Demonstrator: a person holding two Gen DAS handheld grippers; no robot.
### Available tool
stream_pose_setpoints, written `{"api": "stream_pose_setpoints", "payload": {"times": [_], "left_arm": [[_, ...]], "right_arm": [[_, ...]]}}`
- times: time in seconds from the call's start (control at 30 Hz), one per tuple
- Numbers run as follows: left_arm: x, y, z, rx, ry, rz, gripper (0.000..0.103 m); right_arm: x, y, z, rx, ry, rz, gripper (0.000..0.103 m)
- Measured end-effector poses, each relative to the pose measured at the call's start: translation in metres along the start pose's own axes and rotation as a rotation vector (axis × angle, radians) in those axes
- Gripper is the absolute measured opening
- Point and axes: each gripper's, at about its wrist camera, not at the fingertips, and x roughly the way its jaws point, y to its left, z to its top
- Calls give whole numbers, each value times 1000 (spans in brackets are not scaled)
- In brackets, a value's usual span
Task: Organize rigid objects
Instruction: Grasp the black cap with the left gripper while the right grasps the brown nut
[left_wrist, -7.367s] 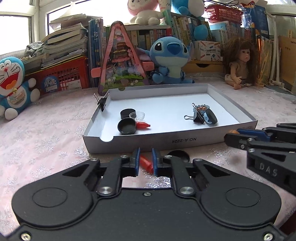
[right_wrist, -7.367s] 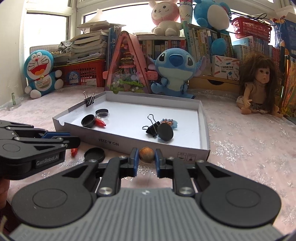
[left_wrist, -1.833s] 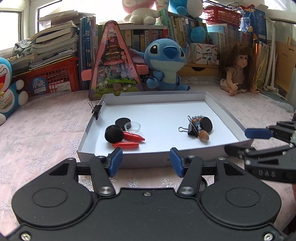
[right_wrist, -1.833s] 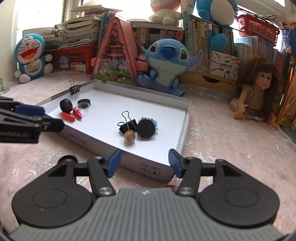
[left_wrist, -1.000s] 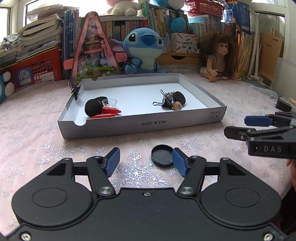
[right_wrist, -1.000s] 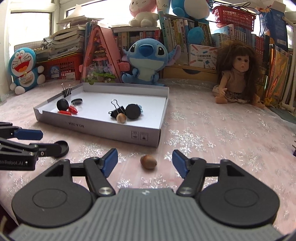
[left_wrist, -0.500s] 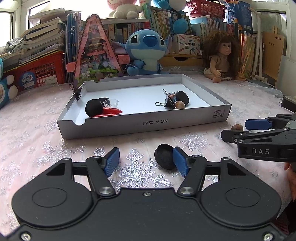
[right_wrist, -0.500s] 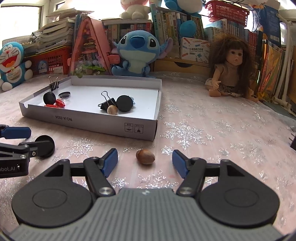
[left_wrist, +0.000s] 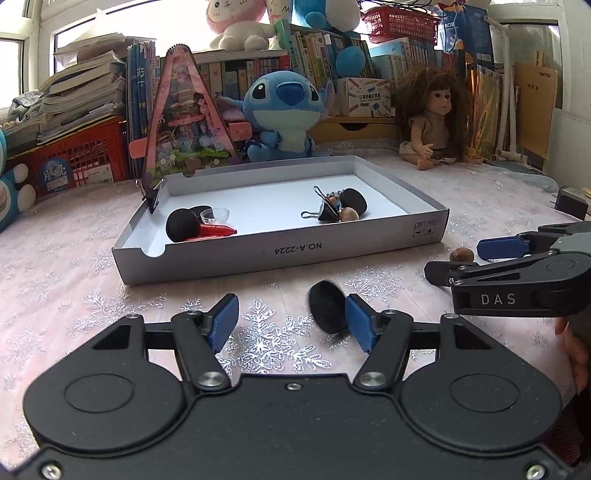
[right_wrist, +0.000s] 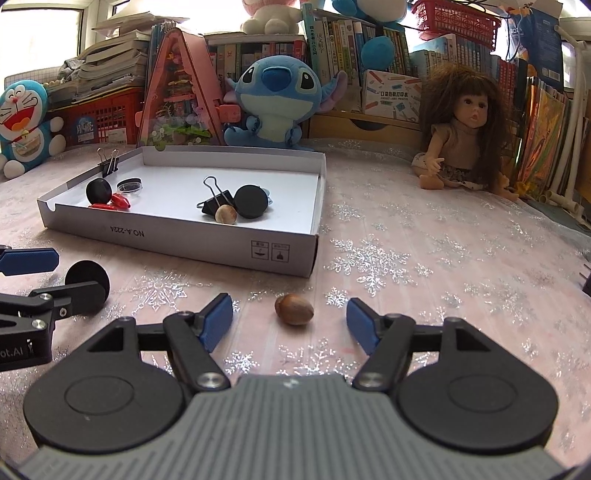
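Since the earlier view both claws had been drawn back from the box (left_wrist: 280, 251). The black cap (left_wrist: 327, 312) – light, stiff, slippery – was tipped on edge against one pad of the left claw (left_wrist: 291, 323), unclamped. The nut (right_wrist: 294, 309) (hard, apt to roll) lay on the surface between the right claw (right_wrist: 290, 325) pads, spread wide; its middle seemed the best hold.

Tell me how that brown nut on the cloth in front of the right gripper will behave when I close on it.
The nut looks rounded and smooth, so it may roll or squirt sideways if the pads meet it off-centre. It seems hard and small, so probably light and unlikely to crush. It lies free on the cloth between the right gripper's open jaws, so nothing would stop a roll.
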Motion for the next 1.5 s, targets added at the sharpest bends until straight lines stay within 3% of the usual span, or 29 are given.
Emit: {"api": "stream_pose_setpoints", "payload": {"times": [0.2, 0.43, 0.6, 0.83, 1.0, 1.23, 1.5], "left_arm": [[1, -4, 0, 18, 3, 0, 60], [5, -6, -3, 18, 16, -9, 51], [4, -8, -3, 30, 10, -21, 31], [1, -5, -2, 13, 4, -5, 30], [-1, 0, 1, 3, -2, 6, 30], [-3, 7, 5, -21, -4, 25, 30], [-6, 17, 12, -51, -9, 45, 30]], "right_arm": [[0, 0, 0, -1, 0, 0, 79], [-1, 1, 0, -4, -2, 0, 79], [-1, 1, 0, -5, -2, 0, 79], [-3, 1, -1, -2, -17, 0, 79], [-7, -2, -1, 25, -28, -6, 63], [-12, 1, -2, 30, -29, -5, 29], [-15, 5, 2, 26, -35, 10, 23]]}}
